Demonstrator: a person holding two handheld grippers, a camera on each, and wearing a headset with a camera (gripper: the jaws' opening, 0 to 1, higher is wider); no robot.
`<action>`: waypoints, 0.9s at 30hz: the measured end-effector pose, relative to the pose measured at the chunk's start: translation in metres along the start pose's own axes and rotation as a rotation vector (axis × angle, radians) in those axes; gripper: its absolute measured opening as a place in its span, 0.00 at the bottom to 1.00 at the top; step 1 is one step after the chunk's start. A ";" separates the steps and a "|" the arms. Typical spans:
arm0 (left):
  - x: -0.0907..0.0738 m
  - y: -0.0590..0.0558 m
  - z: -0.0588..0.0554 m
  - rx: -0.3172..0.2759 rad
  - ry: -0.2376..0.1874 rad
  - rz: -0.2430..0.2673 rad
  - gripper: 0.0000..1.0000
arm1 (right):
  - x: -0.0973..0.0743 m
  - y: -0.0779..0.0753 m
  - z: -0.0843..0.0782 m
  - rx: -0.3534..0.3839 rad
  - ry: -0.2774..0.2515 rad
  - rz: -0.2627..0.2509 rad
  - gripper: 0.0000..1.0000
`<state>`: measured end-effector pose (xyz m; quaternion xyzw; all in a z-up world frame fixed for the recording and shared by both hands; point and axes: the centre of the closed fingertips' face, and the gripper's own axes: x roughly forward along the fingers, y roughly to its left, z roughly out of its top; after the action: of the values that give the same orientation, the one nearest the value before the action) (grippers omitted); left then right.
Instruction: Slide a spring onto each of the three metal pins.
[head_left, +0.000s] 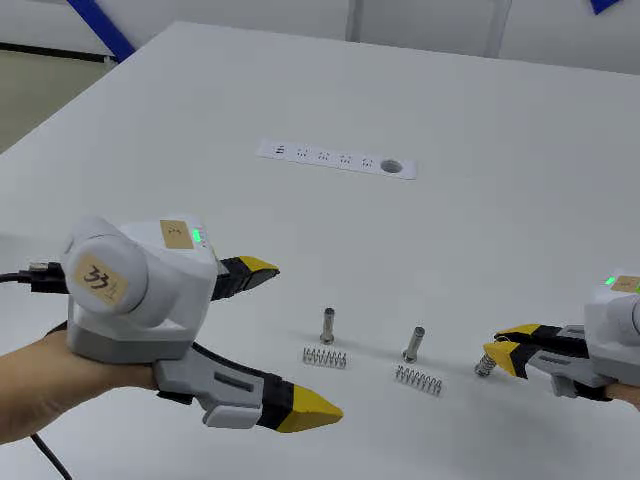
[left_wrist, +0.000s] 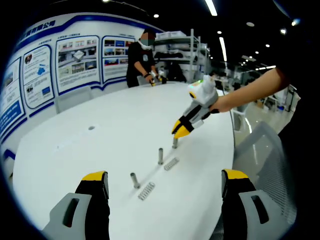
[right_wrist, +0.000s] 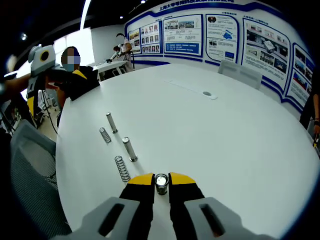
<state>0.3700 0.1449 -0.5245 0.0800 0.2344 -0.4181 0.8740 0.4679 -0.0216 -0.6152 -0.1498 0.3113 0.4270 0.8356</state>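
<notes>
Your right gripper (head_left: 508, 352) has its fingers clamped on the third pin (head_left: 487, 362) at 3 o'clock, which looks already sprung, your left gripper (head_left: 292, 337) has fingers wide apart, and the two loose springs (head_left: 325, 357) (head_left: 418, 379) lie on the table (head_left: 450, 250) at 6 o'clock of the bare pins (head_left: 327, 325) (head_left: 413, 344), probably light, squashy and prone to rolling, so pinch mid-coil gently.

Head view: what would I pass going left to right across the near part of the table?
left gripper → bare pin → second bare pin → spring-covered pin → right gripper. Loose springs overlap the pins, so left out.
</notes>
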 end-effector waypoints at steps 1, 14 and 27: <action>0.000 -0.001 0.002 -0.008 -0.011 -0.003 0.95 | 0.001 0.000 0.000 -0.004 0.000 0.000 0.12; -0.001 -0.002 0.003 -0.012 -0.014 -0.002 0.94 | 0.008 -0.001 -0.008 0.007 0.002 -0.013 0.12; 0.000 -0.001 0.008 -0.006 -0.022 -0.009 0.94 | 0.010 0.002 -0.013 0.017 0.017 -0.013 0.16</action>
<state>0.3721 0.1416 -0.5178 0.0718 0.2263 -0.4223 0.8748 0.4654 -0.0207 -0.6317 -0.1481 0.3210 0.4176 0.8371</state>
